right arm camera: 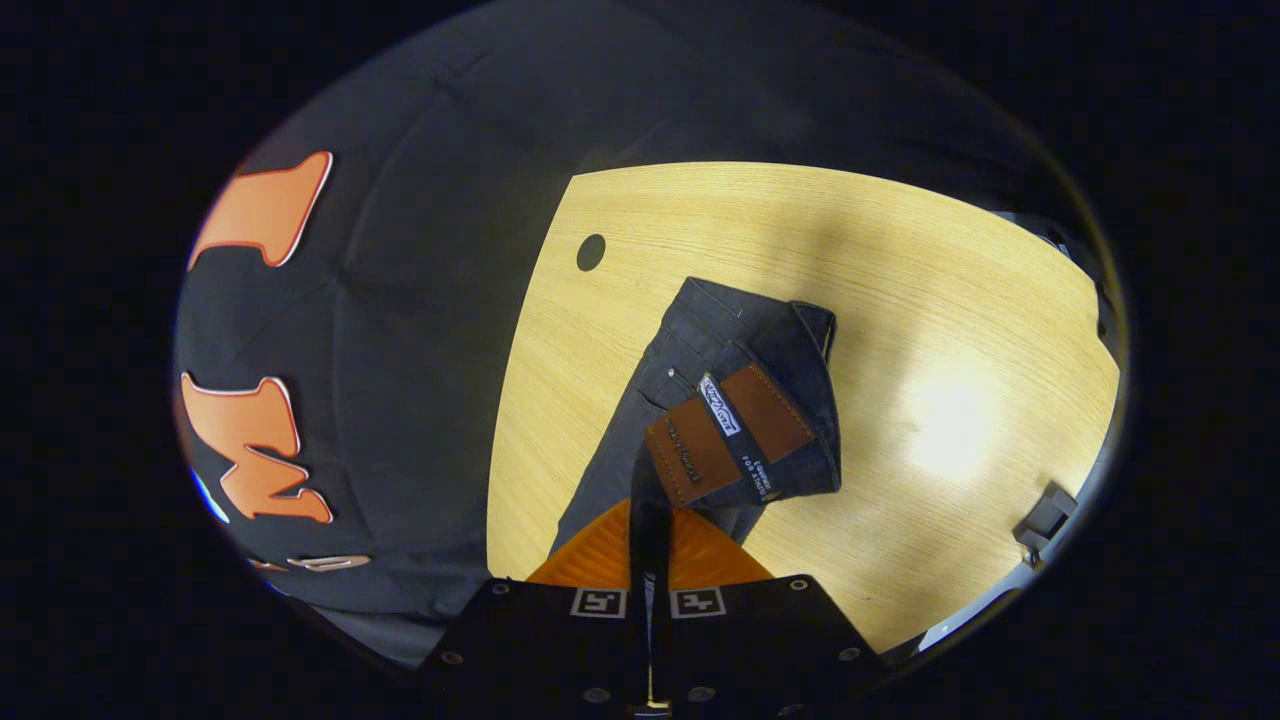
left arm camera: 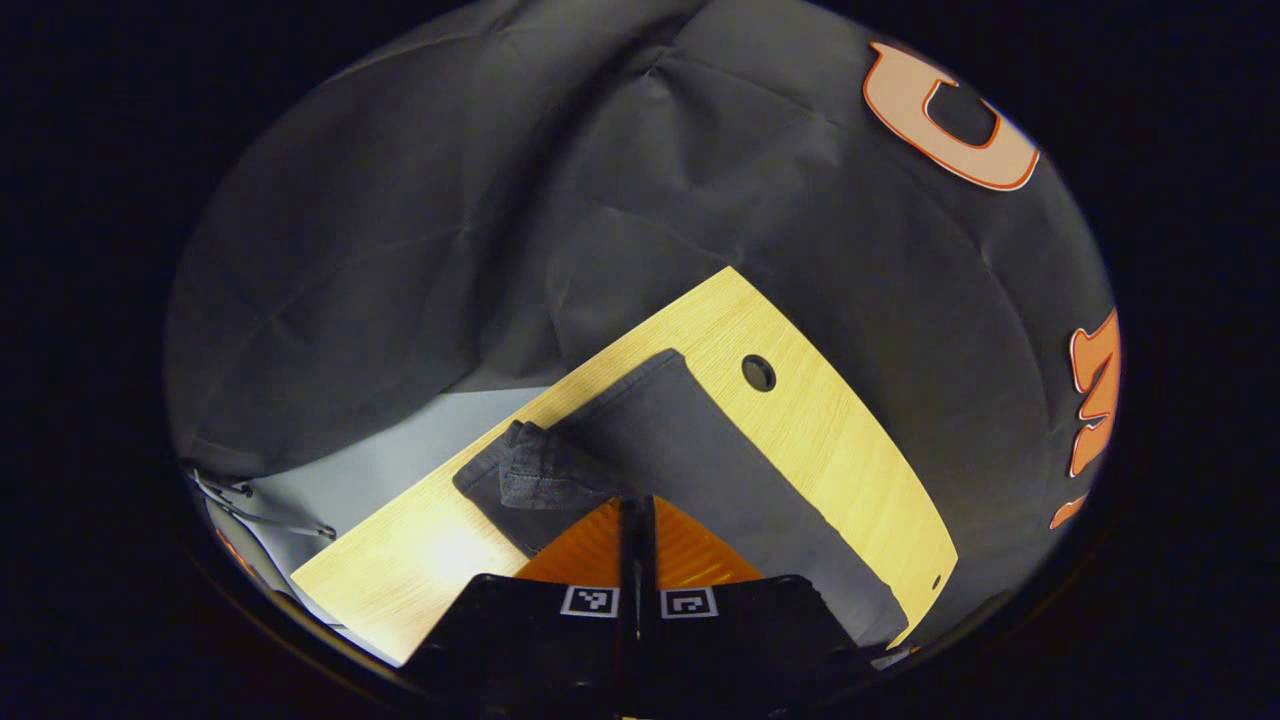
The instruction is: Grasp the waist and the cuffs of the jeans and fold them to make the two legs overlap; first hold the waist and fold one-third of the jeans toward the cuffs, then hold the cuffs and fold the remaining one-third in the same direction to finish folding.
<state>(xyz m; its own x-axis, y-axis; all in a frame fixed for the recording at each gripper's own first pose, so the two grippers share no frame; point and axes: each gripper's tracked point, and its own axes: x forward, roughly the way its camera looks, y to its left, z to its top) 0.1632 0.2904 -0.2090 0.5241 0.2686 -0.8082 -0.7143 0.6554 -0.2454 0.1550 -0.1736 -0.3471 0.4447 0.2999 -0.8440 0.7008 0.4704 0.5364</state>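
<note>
Dark grey jeans (left arm camera: 700, 450) lie as a narrow strip on the wooden table (left arm camera: 820, 420). In the left gripper view the cuff end (left arm camera: 530, 480) is bunched and curled just ahead of my left gripper (left arm camera: 635, 512), whose fingers are pressed together on the fabric there. In the right gripper view the waist (right arm camera: 760, 340) is turned over, showing a brown leather patch (right arm camera: 725, 430). My right gripper (right arm camera: 650, 520) is shut with dark waist fabric pinched between its fingers just below the patch.
The table (right arm camera: 900, 260) has a round cable hole (left arm camera: 758, 372) (right arm camera: 590, 251) near the jeans. A small black fitting (right arm camera: 1045, 520) sits at its right edge. Grey floor (left arm camera: 400, 440) and thin metal legs (left arm camera: 260, 505) lie beyond the table's corner.
</note>
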